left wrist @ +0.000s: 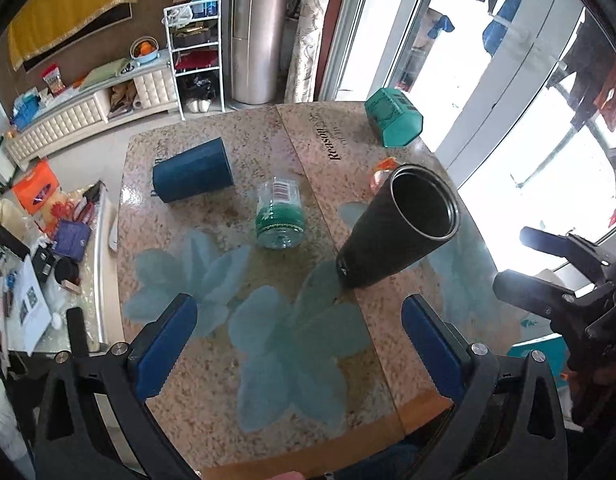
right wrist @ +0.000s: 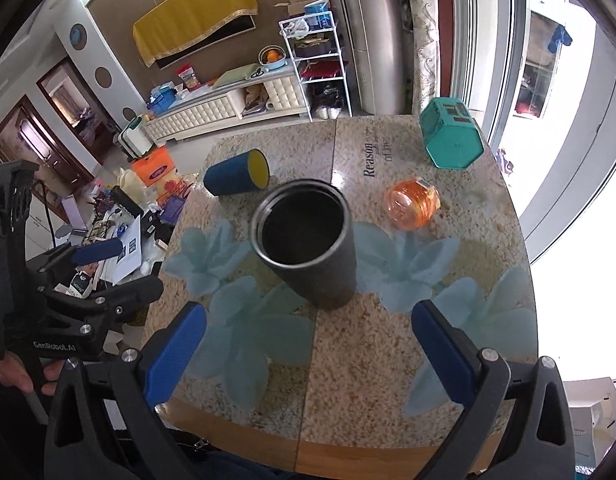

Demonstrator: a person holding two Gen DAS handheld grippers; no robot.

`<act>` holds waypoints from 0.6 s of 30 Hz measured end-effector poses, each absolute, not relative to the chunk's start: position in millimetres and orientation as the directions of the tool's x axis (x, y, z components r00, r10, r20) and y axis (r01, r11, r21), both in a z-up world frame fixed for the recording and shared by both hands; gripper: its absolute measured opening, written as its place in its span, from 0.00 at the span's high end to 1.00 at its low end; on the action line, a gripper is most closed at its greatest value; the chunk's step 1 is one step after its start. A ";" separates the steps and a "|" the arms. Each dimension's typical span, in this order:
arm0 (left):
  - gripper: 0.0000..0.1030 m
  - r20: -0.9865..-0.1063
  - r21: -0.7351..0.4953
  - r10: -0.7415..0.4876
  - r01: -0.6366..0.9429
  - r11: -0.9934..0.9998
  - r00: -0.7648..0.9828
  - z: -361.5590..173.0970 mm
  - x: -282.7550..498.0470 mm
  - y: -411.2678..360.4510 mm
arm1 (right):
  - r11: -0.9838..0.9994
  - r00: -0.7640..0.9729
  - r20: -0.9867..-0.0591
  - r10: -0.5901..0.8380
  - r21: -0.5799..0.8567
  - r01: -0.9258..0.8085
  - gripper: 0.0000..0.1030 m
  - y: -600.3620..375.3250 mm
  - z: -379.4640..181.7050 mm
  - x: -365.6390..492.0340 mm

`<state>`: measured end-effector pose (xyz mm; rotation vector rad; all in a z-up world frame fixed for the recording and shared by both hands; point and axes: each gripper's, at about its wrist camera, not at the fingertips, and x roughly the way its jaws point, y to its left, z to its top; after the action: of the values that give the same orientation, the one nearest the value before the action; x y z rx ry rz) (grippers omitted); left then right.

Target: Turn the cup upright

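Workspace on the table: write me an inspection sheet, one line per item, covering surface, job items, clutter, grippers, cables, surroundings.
Surface: speckled stone-look table with blue flower prints and a centre seam.
Job's things: black metal cup stands upright, mouth open upward, free of both grippers. Blue cup with yellow inside lies on its side toward the far left.
Clutter: clear bottle with green label lying down; orange plastic container on its side; teal hexagonal box at the far right corner.
Grippers: left gripper and right gripper both hover over the near edge, jaws wide apart, holding nothing.
Cables: nothing seen.
Surroundings: white shelf rack, cluttered side table, window at right.
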<state>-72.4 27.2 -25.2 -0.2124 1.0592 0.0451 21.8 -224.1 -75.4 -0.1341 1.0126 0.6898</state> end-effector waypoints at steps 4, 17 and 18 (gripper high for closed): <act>0.00 -0.871 -0.152 -0.064 -0.143 0.978 0.487 -25.7 -73.1 34.3 | 0.775 0.347 -0.804 0.482 0.207 -0.597 0.00 -218.2 -67.2 14.0; 0.00 -0.880 -0.139 -0.065 -0.124 0.982 0.470 -33.3 -64.3 30.2 | 0.782 0.362 -0.800 0.478 0.201 -0.589 0.00 -214.5 -70.9 15.4; 0.00 -0.879 -0.139 -0.066 -0.122 0.983 0.472 -32.3 -63.5 30.0 | 0.786 0.366 -0.801 0.474 0.198 -0.586 0.00 -215.1 -70.4 14.1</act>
<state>-63.5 30.0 -32.3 -0.1925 1.0803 0.0345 14.1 -215.1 -70.4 -0.1281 0.9833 0.6834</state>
